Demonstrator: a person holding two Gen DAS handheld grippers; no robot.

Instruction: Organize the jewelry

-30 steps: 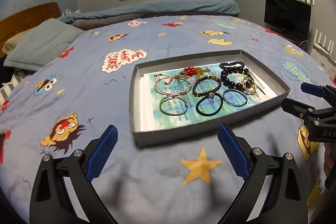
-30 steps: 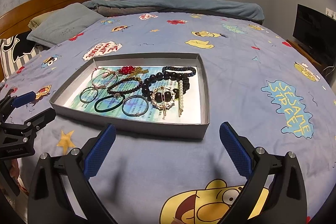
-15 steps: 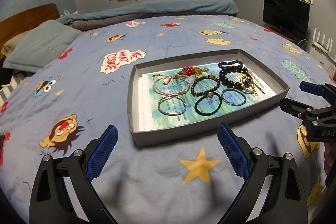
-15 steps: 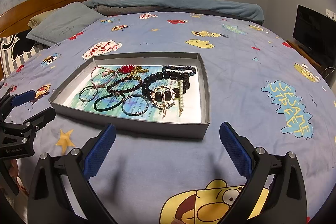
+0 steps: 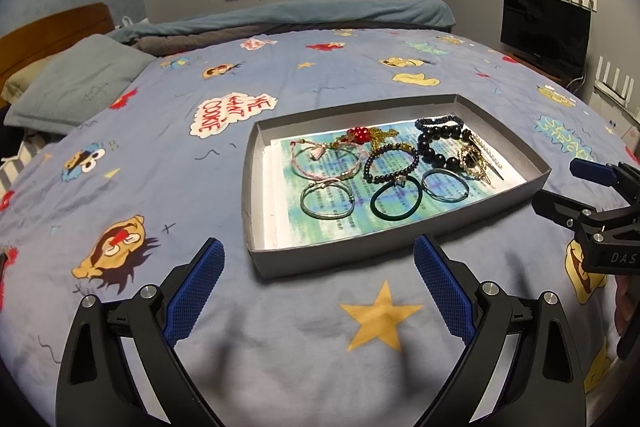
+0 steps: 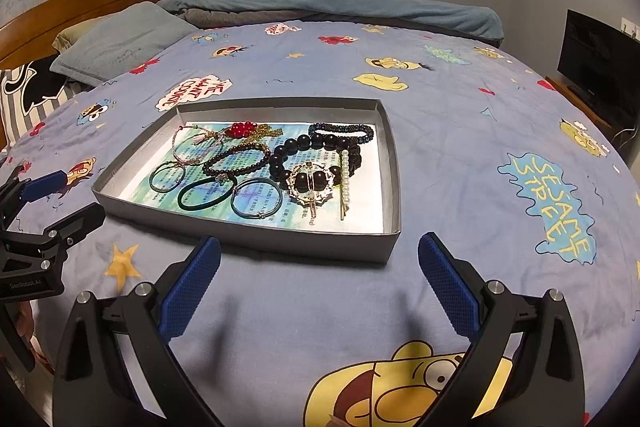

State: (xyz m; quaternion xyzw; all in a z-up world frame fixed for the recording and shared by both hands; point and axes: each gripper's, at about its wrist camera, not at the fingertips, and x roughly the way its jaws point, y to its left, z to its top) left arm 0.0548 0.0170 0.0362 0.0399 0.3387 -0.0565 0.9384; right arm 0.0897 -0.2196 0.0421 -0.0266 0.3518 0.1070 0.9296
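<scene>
A shallow grey tray (image 5: 400, 251) (image 6: 256, 235) lies on the bed and holds several pieces of jewelry: a dark hair tie (image 5: 395, 201) (image 6: 206, 191), thin bangles (image 5: 327, 201) (image 6: 256, 197), a dark bead bracelet (image 5: 391, 163) (image 6: 236, 159), big black beads (image 5: 438, 145) (image 6: 304, 151), a red bead charm (image 5: 359, 135) (image 6: 240, 128), a gold brooch (image 6: 311, 183) and a pearl pin (image 6: 344, 179). My left gripper (image 5: 318, 291) is open and empty, just short of the tray's near wall. My right gripper (image 6: 320, 287) is open and empty at the tray's other near corner.
The bed has a blue cartoon-print cover (image 5: 160, 155). Pillows (image 6: 120, 43) and a wooden headboard (image 6: 80, 7) are at the left. A rolled blanket (image 5: 304, 15) lies along the far side. A TV (image 5: 544, 31) stands at the right.
The tray has shifted slightly in both views; both grippers stay open and empty.
</scene>
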